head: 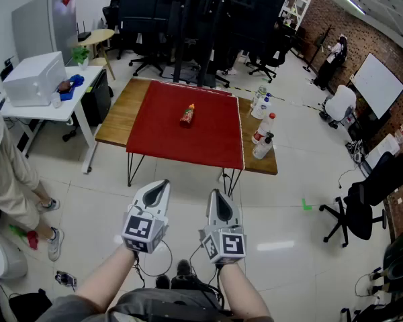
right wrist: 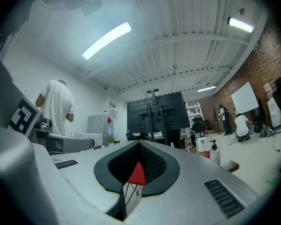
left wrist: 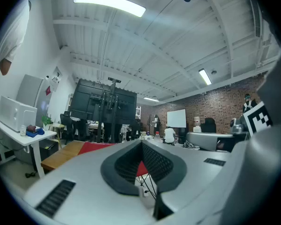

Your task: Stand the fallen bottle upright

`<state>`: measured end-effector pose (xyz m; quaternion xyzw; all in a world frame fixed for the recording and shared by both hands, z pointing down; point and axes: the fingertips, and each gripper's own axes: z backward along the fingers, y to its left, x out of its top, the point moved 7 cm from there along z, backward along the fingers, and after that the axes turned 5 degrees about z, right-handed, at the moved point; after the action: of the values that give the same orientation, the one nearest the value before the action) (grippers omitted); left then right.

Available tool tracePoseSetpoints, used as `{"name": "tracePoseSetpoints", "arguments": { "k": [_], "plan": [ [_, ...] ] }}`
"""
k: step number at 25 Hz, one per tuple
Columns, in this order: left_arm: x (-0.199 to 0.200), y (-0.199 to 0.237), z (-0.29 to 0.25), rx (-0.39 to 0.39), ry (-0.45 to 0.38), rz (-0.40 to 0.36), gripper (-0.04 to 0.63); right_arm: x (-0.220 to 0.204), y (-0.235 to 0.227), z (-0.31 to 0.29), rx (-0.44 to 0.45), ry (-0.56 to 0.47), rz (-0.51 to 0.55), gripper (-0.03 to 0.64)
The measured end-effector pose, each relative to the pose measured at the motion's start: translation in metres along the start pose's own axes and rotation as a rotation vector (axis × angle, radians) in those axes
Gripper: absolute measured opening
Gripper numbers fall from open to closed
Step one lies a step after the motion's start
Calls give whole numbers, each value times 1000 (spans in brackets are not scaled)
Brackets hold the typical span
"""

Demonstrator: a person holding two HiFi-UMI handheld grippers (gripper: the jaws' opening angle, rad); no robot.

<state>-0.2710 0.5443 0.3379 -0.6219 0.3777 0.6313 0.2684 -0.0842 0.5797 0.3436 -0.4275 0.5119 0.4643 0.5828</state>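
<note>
A small red bottle with a yellow cap (head: 187, 115) lies on its side near the middle of the red cloth (head: 161, 139) on the wooden table (head: 118, 116). Both grippers are held low over the floor, well short of the table's near edge. My left gripper (head: 162, 185) and my right gripper (head: 215, 194) point toward the table, side by side. In the left gripper view the jaws of the left gripper (left wrist: 141, 142) meet at the tip with nothing between them. The right gripper (right wrist: 139, 144) looks the same in its own view. The bottle does not show in either gripper view.
Several upright bottles (head: 262, 137) stand along the table's right edge. A person (head: 7, 173) stands at the left beside a white desk (head: 50, 109) with a white box (head: 33, 78). A black rack (head: 201, 19) rises behind the table. An office chair (head: 366, 203) sits at the right.
</note>
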Motion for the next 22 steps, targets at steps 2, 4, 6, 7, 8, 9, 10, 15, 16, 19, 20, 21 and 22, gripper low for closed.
{"name": "tracePoseSetpoints", "arguments": {
  "k": [2,4,6,7,8,9,10,15,16,19,20,21,22],
  "plan": [
    [0,3,-6,-4,-8,5,40,-2,-1,-6,7,-11,15,2],
    [1,7,-15,-5,-15,7,40,-5,-4,-14,15,-22,37,3],
    [-4,14,-24,4,-16,4,40,-11,-8,-28,27,-31,59,3],
    [-7,18,-30,14,-15,1,40,-14,-11,-36,35,-33,62,3],
    [-10,22,-37,24,-14,-1,40,-17,-15,-44,44,-36,60,3],
    [-12,26,-45,32,-14,-4,40,-20,-20,-54,52,-39,55,3],
    [-13,29,-54,39,-14,-4,40,-23,-25,-64,59,-42,50,3],
    [-14,46,-109,76,-15,-9,40,-36,-60,-117,83,-52,36,2],
    [-17,50,-122,86,-7,-9,40,-40,-69,-128,85,-49,26,2],
    [-24,58,-166,109,17,-4,40,-49,-99,-162,87,-44,5,2],
    [-24,59,-181,109,20,-16,40,-51,-109,-172,86,-43,0,3],
    [-23,60,-195,105,22,-32,40,-53,-119,-182,84,-44,-4,2],
    [-22,60,-209,102,24,-45,40,-54,-129,-190,82,-45,-6,3]
  ]
}}
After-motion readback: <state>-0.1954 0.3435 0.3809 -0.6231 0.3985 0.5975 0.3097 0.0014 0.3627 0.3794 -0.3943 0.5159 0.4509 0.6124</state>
